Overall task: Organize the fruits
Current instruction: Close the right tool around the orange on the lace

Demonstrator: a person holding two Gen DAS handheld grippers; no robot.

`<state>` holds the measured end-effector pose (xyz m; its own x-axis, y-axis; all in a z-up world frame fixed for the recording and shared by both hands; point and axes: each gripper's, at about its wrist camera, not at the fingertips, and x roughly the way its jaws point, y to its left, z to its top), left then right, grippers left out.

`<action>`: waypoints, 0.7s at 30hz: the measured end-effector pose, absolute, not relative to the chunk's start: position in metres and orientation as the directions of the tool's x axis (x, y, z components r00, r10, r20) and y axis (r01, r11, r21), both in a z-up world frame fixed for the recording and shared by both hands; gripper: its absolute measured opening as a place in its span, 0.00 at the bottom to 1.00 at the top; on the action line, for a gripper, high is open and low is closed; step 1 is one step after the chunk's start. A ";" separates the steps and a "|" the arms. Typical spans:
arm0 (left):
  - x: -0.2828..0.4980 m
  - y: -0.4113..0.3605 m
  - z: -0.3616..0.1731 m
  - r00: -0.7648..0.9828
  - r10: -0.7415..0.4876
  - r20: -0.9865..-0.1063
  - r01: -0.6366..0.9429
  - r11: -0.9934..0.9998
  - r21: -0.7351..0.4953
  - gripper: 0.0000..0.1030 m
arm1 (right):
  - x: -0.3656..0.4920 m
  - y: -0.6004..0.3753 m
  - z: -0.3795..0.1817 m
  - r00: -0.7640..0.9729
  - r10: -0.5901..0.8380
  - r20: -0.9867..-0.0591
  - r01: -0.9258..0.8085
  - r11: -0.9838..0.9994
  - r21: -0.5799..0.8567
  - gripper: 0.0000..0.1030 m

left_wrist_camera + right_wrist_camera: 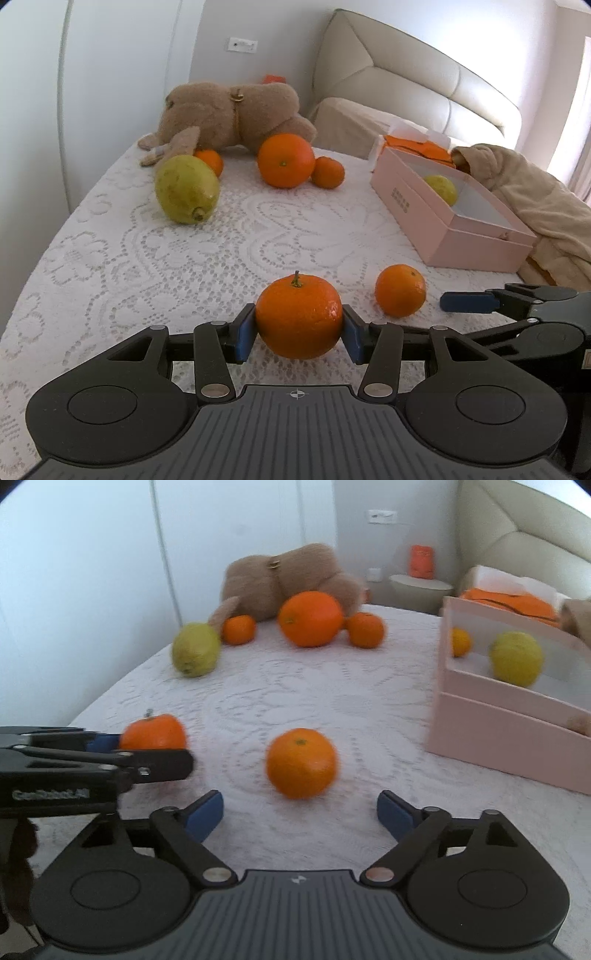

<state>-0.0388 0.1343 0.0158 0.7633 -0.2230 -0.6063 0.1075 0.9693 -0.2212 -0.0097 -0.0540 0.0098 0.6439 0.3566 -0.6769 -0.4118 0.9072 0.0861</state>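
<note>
The bed (184, 258) under its white lace cover fills your view, padded headboard (406, 74) rising at the far end. On the right side sits the pink box (461, 236), lid off, with a yellow-green fruit (441, 189) inside; your right camera also shows a small orange (460, 641) in the box's far corner. A beige robe (535, 199) is heaped against the box's far side. At the back lies a brown plush toy (236, 114). Just in front of it you've got the big orange (285, 160), a small one (327, 172) touching its right flank, and another small one (210, 160) tucked behind the large green pear-like fruit (186, 189) on the left.

Closer in, your left claw (299, 334) is pinching the stemmed mandarin (299, 319), blue pads pressed on both flanks, stem up, just above the lace. Beside it to the right, a loose orange (400, 290) rests on the cover, apart from the mandarin. Your right claw (300, 816) is spread wide, nothing between its fingers, with that loose orange (301, 763) lying just ahead of the tips.
</note>
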 end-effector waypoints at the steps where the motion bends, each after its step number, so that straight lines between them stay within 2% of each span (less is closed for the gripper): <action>1: -0.039 0.135 0.016 0.764 -0.215 -0.609 0.098 0.971 -0.220 0.51 | -0.009 -0.054 0.010 0.648 0.345 -0.679 -0.406 0.911 0.075 0.81; 4: -0.041 0.138 0.015 0.763 -0.198 -0.616 0.079 0.974 -0.215 0.51 | -0.004 -0.050 0.011 0.658 0.325 -0.679 -0.397 0.916 0.055 0.74; 11: -0.043 0.135 0.014 0.755 -0.192 -0.627 0.082 0.976 -0.200 0.51 | -0.004 -0.042 0.020 0.671 0.321 -0.668 -0.401 0.915 0.037 0.41; 15: -0.045 0.125 0.016 0.750 -0.210 -0.627 0.109 0.975 -0.196 0.51 | -0.014 -0.052 0.025 0.683 0.281 -0.674 -0.375 0.927 0.008 0.40; 21: -0.044 0.091 0.017 0.719 -0.285 -0.634 0.203 0.958 -0.200 0.51 | -0.026 -0.102 0.030 0.697 0.237 -0.677 -0.258 0.963 0.072 0.40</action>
